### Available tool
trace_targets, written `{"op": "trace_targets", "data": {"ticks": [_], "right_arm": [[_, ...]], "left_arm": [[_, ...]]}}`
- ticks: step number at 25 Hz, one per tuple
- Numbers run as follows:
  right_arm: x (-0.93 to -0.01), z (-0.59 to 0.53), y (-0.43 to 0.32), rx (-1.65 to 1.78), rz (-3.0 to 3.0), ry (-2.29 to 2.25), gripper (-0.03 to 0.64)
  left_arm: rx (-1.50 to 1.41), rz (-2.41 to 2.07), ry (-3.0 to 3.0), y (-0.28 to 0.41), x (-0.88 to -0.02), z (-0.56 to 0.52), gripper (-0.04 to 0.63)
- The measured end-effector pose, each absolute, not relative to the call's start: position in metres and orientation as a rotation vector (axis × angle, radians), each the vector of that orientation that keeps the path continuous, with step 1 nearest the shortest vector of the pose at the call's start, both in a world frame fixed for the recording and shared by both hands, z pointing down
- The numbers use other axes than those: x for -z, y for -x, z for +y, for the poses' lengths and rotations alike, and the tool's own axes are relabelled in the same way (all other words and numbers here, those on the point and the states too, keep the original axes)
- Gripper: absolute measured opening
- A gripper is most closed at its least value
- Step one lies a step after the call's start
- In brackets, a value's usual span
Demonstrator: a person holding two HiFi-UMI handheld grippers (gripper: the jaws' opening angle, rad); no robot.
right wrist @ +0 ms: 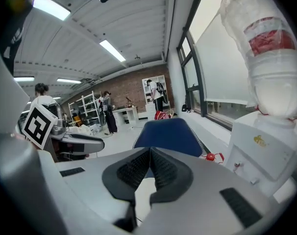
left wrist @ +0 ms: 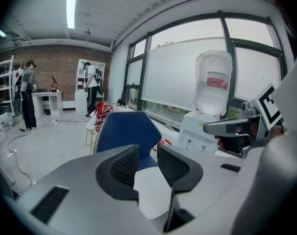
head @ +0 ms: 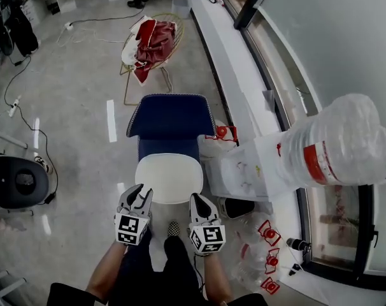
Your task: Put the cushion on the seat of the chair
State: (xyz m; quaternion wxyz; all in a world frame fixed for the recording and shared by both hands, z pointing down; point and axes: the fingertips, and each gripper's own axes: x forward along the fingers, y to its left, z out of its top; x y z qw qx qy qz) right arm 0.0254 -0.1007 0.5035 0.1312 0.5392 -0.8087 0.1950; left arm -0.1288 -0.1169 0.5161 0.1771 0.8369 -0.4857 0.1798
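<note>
While two grippers hang side by side at the bottom centre of the head view, one white cushion (head: pixel 169 177) lies flat on the seat of the one blue chair (head: pixel 171 113) just above them, touched by neither. The left gripper (head: pixel 141 191) has its fingers apart with nothing between them; its own view shows the cushion through the gap. The right gripper (head: pixel 197 200) has its fingers together at the tips, empty.

At the upper centre of the head view stands one wire chair (head: pixel 151 40) heaped with red and white cloth. On the right are one white water dispenser (head: pixel 250 171) and one large clear bottle (head: pixel 336 142) upside down on it. At the lower right lie what look like three red-handled empty bottles (head: pixel 269 260), though the clear plastic makes them hard to count.

Only the gripper views show the far brick wall; the left gripper view has two people (left wrist: pixel 27 94) standing by white shelves at its left edge.
</note>
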Motion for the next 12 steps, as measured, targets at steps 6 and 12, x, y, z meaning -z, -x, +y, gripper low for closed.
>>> {"op": "trace_targets", "data": {"ticks": [6,12], "right_arm": [[-0.455,-0.094,-0.031,-0.486,-2.375,-1.601,0.029],[-0.422,-0.083,-0.039,-0.460,-2.397,-1.659,0.029]], "left_arm": [[-0.423,-1.368,-2.388,0.120,-0.469,-0.096,0.105],[-0.406,-1.379,-2.461,0.112,-0.432,-0.088,0.080]]}}
